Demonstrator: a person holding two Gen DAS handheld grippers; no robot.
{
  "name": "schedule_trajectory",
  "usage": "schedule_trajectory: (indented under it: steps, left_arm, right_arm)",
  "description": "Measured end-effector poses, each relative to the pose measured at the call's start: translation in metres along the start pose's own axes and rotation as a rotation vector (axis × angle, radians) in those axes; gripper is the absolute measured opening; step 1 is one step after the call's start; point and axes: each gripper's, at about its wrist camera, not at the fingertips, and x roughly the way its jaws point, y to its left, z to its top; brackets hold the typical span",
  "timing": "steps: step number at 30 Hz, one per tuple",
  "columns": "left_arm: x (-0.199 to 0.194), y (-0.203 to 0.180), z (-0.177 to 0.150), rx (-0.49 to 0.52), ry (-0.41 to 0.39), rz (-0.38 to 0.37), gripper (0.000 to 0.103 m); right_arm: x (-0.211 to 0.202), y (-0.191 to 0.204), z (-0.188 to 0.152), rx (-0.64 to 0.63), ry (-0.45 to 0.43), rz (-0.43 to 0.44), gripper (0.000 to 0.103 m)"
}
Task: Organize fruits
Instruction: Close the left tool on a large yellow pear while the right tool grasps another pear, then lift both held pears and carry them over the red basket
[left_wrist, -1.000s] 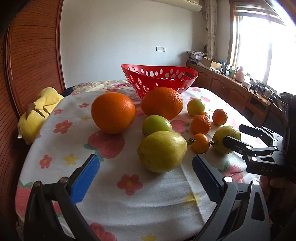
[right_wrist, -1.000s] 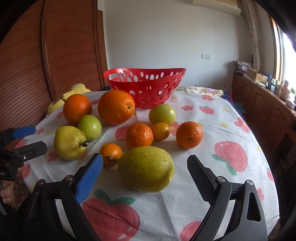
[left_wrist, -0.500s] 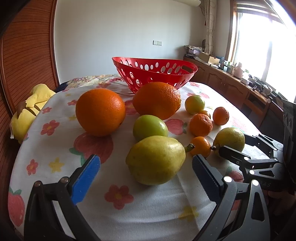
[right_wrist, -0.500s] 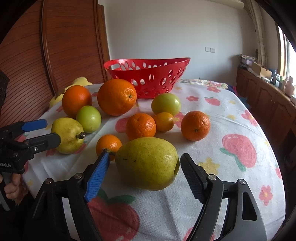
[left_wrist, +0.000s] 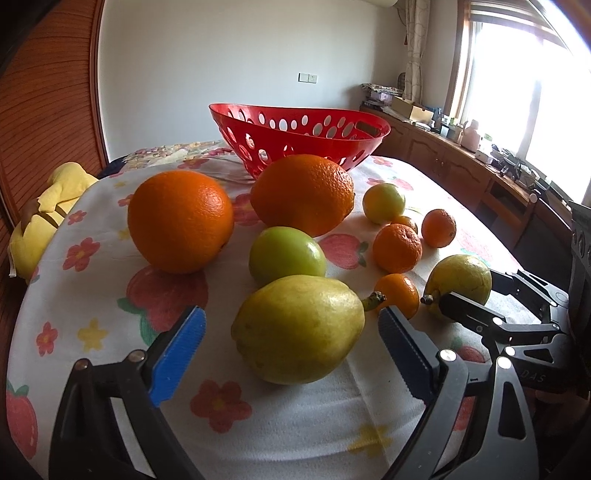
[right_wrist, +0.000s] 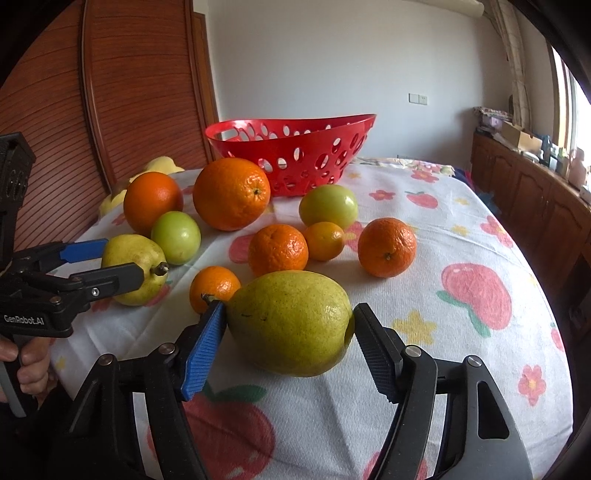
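Note:
Fruit lies on a flowered tablecloth in front of an empty red basket (left_wrist: 299, 138). My left gripper (left_wrist: 291, 334) is open, with its jaws on either side of a yellow pear (left_wrist: 299, 328) and gaps on both sides. My right gripper (right_wrist: 288, 332) has closed in on a second yellow pear (right_wrist: 291, 325); both pads touch or nearly touch it. The pear rests on the cloth. The right gripper also shows in the left wrist view (left_wrist: 476, 295), and the left gripper shows in the right wrist view (right_wrist: 107, 264).
Two large oranges (left_wrist: 181, 221) (left_wrist: 303, 194), two green fruits (left_wrist: 286, 253) (left_wrist: 384, 203) and several small mandarins (left_wrist: 397, 247) lie between the pears and the basket. A yellow plush toy (left_wrist: 48, 210) sits at the table's left edge. A wooden sideboard (left_wrist: 480, 173) runs along the right wall.
Both grippers have moved forward over the table. The left jaws now flank the near pear. The right jaws have narrowed onto the other pear.

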Motion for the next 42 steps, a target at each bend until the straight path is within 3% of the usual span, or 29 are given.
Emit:
schedule_trajectory:
  steps: [13, 15, 17, 34, 42]
  left_arm:
    - [0.009, 0.0, 0.0, 0.011, 0.028, 0.0, 0.094]
    - [0.01, 0.0, 0.0, 0.011, 0.033, -0.012, 0.078]
    - [0.009, 0.001, -0.001, -0.002, 0.031, -0.039, 0.073]
    - [-0.017, 0.005, -0.002, 0.0, -0.025, -0.042, 0.071]
    - [-0.044, 0.006, 0.021, 0.02, -0.089, -0.051, 0.071]
  right_arm:
    - [0.001, 0.004, 0.001, -0.016, 0.005, -0.009, 0.075]
    - [0.003, 0.004, 0.002, -0.017, 0.009, -0.008, 0.077]
    - [0.005, 0.004, 0.001, -0.022, 0.02, -0.01, 0.076]
    - [-0.001, -0.002, -0.001, 0.0, 0.002, 0.006, 0.072]
    - [-0.019, -0.005, 0.018, -0.012, -0.043, 0.028, 0.072]
